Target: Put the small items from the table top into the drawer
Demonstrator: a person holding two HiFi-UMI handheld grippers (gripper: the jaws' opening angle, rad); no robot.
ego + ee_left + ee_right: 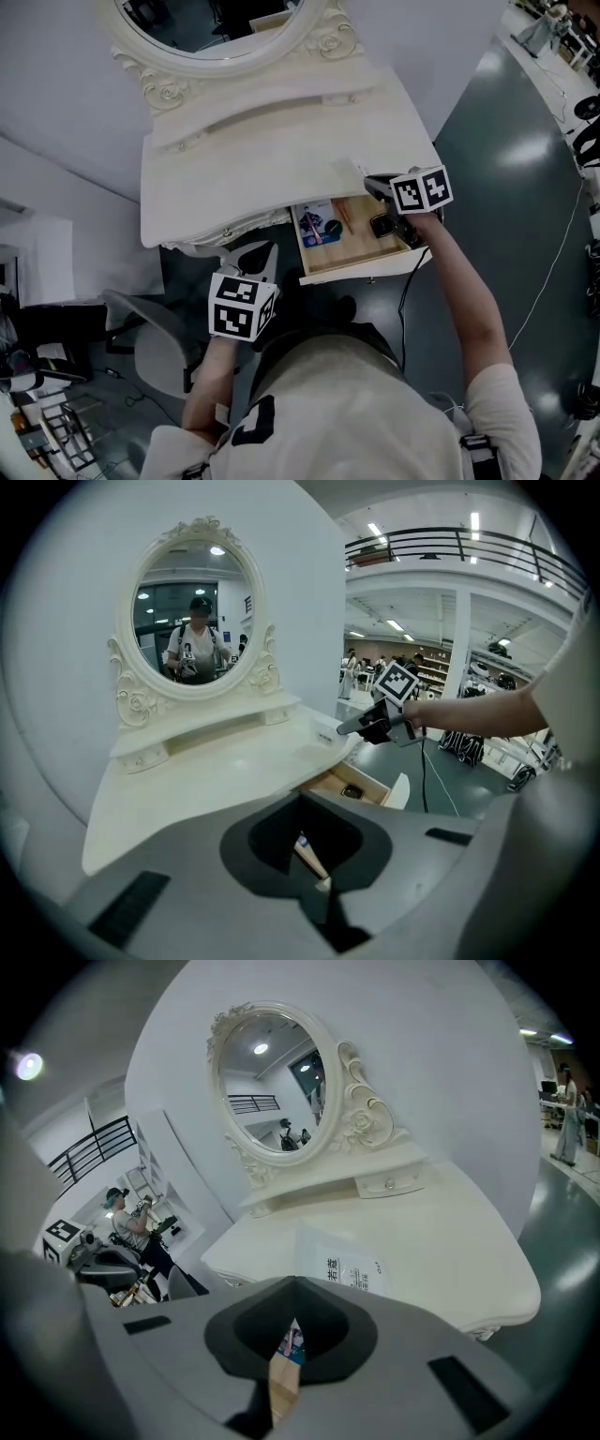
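Note:
The white dressing table (281, 141) has its drawer (366, 274) pulled out at the front right. On the drawer's wooden floor lie a colourful card (314, 225), a small dark round item (332, 226) and a black item (382, 226). My right gripper (368, 181) is shut and empty, over the table's front edge above the drawer's right part; in the left gripper view it is the right gripper (352, 726). My left gripper (265, 248) is also shut and empty, low in front of the table, left of the drawer. A white printed label (342, 1265) lies on the table top.
An oval mirror (216, 23) in an ornate white frame stands at the back of the table. A grey chair (150, 337) sits to the left, beside my left arm. A thin cable (562, 253) runs over the dark floor at the right.

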